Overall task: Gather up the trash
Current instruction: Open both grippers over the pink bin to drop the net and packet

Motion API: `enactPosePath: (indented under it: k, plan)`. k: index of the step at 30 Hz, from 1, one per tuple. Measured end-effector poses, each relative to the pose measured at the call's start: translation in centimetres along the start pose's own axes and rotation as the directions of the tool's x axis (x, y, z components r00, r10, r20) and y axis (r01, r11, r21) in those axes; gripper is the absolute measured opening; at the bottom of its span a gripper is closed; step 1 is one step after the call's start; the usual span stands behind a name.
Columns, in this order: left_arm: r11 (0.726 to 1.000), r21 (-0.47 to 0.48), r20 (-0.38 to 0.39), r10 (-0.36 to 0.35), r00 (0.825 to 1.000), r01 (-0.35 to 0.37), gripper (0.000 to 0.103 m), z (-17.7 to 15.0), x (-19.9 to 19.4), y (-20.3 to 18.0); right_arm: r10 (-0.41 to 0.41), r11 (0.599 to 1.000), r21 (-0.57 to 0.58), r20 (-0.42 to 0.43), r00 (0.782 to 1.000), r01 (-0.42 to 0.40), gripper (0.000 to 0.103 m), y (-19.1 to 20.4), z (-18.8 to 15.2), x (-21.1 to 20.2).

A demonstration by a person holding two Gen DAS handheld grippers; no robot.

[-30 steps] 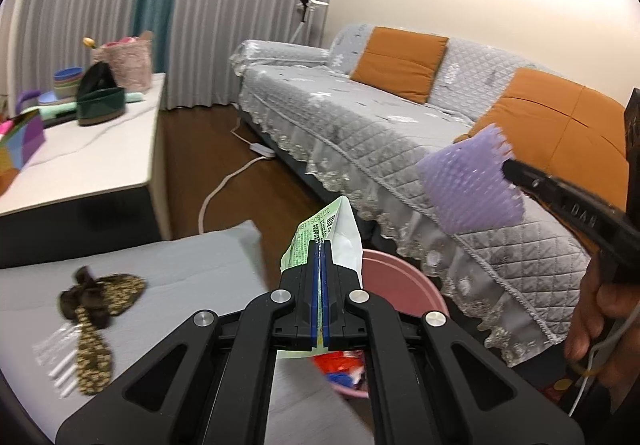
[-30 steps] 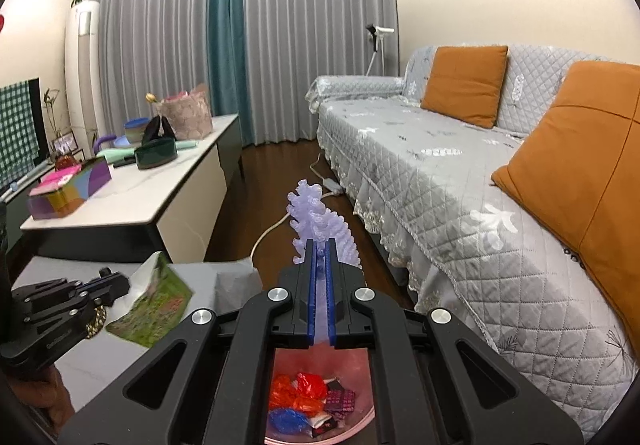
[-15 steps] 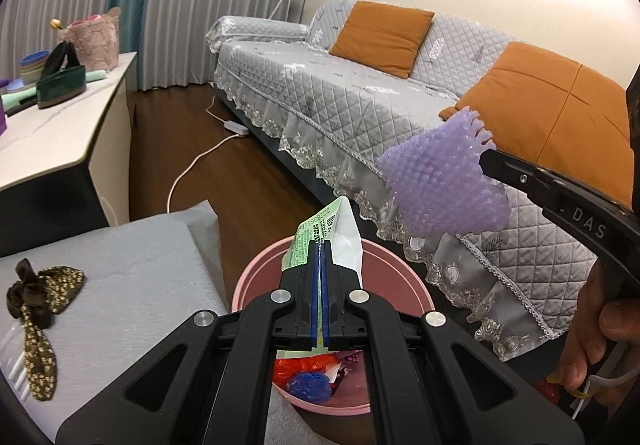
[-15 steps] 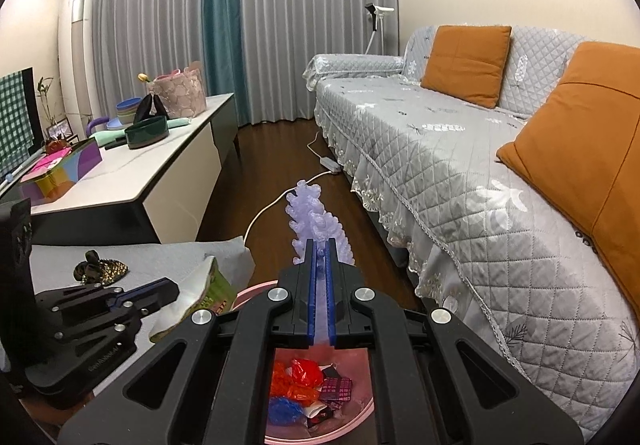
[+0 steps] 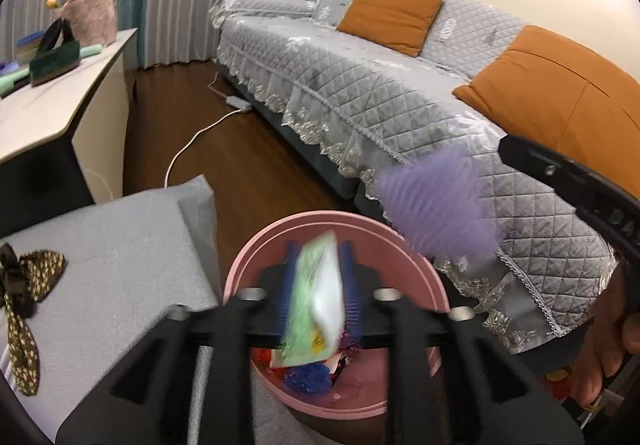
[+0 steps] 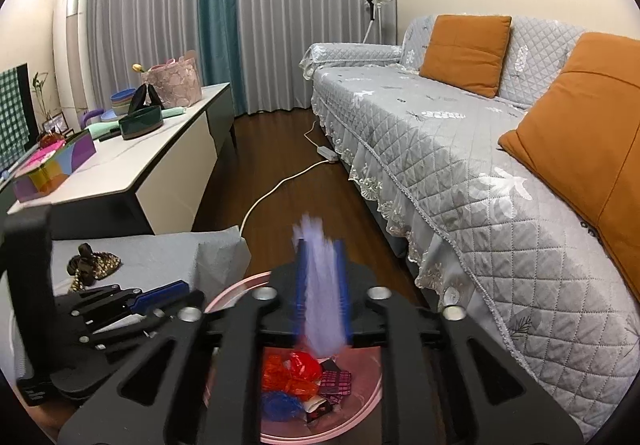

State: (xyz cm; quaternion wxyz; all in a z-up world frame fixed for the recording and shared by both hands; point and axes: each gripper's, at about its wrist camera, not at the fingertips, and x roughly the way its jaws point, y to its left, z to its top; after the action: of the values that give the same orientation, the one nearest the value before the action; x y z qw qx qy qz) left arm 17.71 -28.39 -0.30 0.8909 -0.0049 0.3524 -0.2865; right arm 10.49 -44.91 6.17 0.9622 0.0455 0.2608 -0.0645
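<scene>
Grey sofa [image 6: 460,133], wood floor [image 6: 288,165], grey curtains [image 6: 152,25].

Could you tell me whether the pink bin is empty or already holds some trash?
Partly filled: the pink bin holds red wrappers, a blue scrap and dark packets, its floor partly bare.

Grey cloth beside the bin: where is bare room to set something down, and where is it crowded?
The grey cloth is bare between the brown bow and the pink bin, out to the cloth's far corner. Crowded: the bin's mouth, where both grippers' jaws are opening, the green wrapper and purple foam net between them, above wrappers already inside.
</scene>
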Motion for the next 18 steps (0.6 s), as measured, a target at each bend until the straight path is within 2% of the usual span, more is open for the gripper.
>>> enactPosePath:
  k: [2, 9, 18]
  plan:
    - [1.0, -0.007, 0.003, 0.011, 1.0, -0.011, 0.028, -0.3, -0.5, 0.4, -0.004, 1.0, 0.004, 0.008, 1.0, 0.004, 0.042, 0.0, 0.0, -0.2]
    - [0.999, 0.004, 0.026, 0.045, 0.999, -0.045, 0.028, -1.0, -3.6, 1.5, 0.01, 1.0, -0.007, 0.026, 1.0, -0.01, 0.042, 1.1, 0.4, -0.8]
    - [0.992, 0.01, 0.074, 0.128, 0.989, -0.129, 0.026, -2.9, -10.8, 5.0, 0.088, 0.996, -0.031, 0.063, 0.994, -0.086, 0.042, 5.2, 0.6, -2.2]
